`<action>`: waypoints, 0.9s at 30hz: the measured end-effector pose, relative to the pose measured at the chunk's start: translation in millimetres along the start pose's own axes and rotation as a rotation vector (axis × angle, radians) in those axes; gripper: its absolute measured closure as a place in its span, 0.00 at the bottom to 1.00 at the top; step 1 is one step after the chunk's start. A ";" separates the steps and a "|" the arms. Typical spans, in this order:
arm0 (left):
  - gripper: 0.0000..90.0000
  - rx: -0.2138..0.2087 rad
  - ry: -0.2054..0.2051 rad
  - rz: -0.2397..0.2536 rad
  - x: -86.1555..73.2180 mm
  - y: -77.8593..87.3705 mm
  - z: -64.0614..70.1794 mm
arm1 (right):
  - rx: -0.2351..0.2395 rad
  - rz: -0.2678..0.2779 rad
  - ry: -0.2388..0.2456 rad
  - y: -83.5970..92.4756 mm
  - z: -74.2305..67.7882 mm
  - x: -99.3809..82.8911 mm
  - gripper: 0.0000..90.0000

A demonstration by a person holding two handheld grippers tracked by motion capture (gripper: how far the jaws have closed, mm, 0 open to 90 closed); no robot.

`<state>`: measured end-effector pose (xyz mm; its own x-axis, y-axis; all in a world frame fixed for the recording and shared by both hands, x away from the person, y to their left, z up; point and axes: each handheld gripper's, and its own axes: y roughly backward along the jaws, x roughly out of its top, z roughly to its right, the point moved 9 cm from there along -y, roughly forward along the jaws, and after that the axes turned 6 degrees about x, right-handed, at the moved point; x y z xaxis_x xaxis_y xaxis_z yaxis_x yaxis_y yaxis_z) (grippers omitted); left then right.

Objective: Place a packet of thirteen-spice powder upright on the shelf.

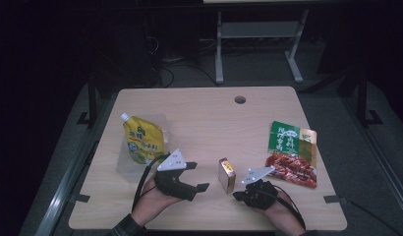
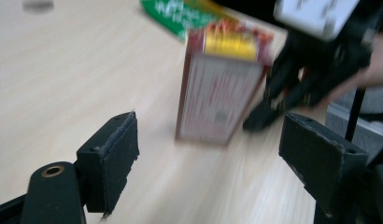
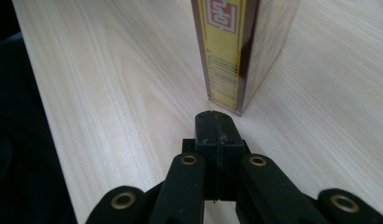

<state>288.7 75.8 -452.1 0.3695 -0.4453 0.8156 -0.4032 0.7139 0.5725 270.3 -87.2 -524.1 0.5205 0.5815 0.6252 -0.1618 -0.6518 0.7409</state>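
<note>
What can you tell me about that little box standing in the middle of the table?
The box is a small upright carton, apparently cardboard, with dark red-brown edges, yellow-gold panels and a white printed face. It stands on end on the wooden table, between the open left tongs and the shut right tongs. Neither grips it.

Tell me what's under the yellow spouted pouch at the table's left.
The yellow pouch lies on a clear, flat sheet or tray resting on the table. Whatever lies beneath the pouch itself is covered.

The high view looks down on the whole tabletop (image 1: pixel 204 123) from above. Both gripper views sit low and close, sharing the upright box (image 1: pixel 226 175) from opposite sides.
</note>
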 end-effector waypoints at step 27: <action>0.20 -0.026 0.037 -0.096 -68.4 15.2 5.6 | -0.047 0.013 -0.026 -12.1 30.9 21.3 1.00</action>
<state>252.6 114.1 -498.8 0.4362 -0.4928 0.7529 -0.3423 0.6829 0.6454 309.2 -82.0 -527.2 0.5398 0.5596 0.6288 -0.2076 -0.6354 0.7437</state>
